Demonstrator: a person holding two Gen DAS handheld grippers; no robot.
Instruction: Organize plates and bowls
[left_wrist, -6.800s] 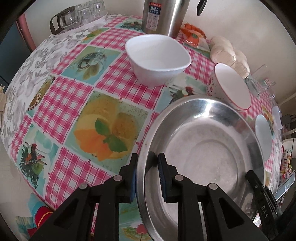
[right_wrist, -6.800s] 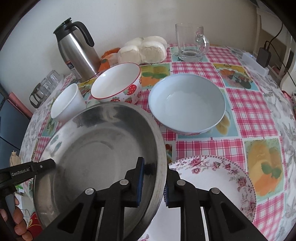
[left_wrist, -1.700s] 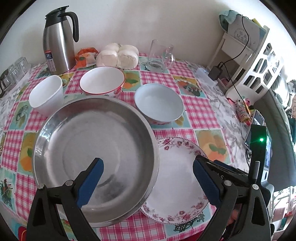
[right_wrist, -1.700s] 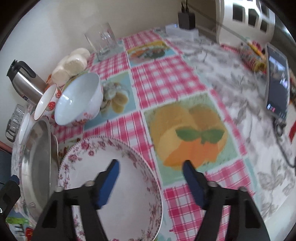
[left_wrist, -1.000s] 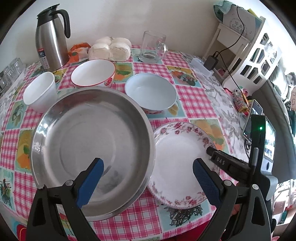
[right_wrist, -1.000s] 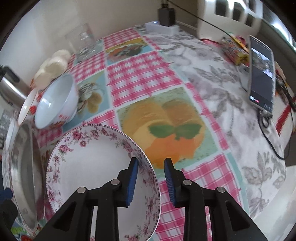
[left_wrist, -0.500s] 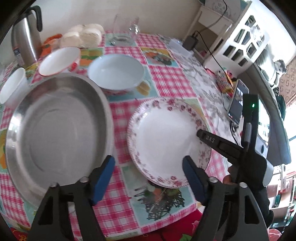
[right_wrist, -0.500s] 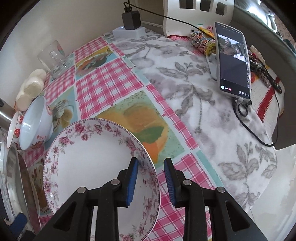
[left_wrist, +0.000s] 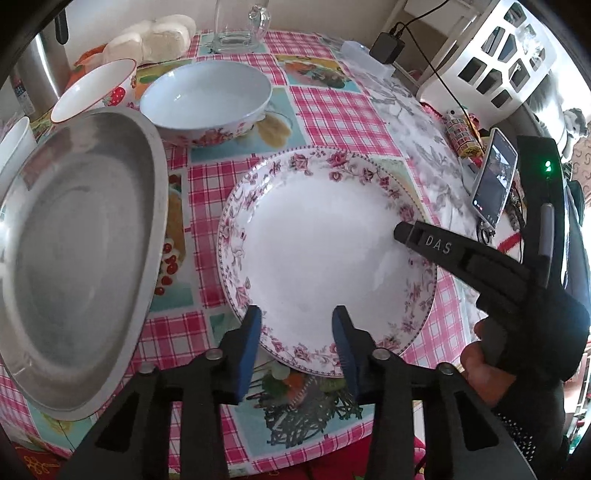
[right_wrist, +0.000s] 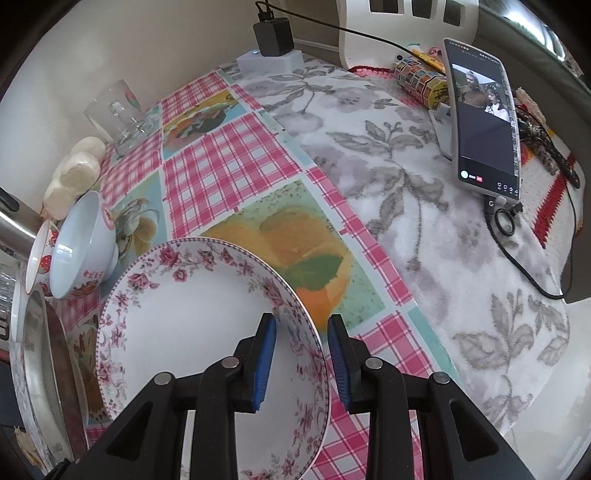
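Note:
A white plate with a pink floral rim (left_wrist: 325, 243) lies on the checked tablecloth. My right gripper (right_wrist: 301, 354) is shut on its right rim, which shows tilted up in the right wrist view (right_wrist: 192, 325). My left gripper (left_wrist: 297, 334) is partly open, its blue pads on either side of the plate's near rim, not clamped. A large steel pan (left_wrist: 70, 254) lies to the left of the plate. A pale blue bowl (left_wrist: 207, 103), a strawberry bowl (left_wrist: 96, 88) and a white cup (left_wrist: 14, 147) stand behind.
A glass mug (left_wrist: 238, 33), white buns (left_wrist: 155, 35) and a steel thermos (left_wrist: 40, 70) stand at the back. A phone on a stand (right_wrist: 484, 129), a charger with cable (right_wrist: 273, 33) and a white shelf unit (left_wrist: 491, 62) are on the right.
My left gripper has moved right from the steel pan to the floral plate's near rim and narrowed its jaws. My right gripper stays shut on the plate's right rim, now tilted up.

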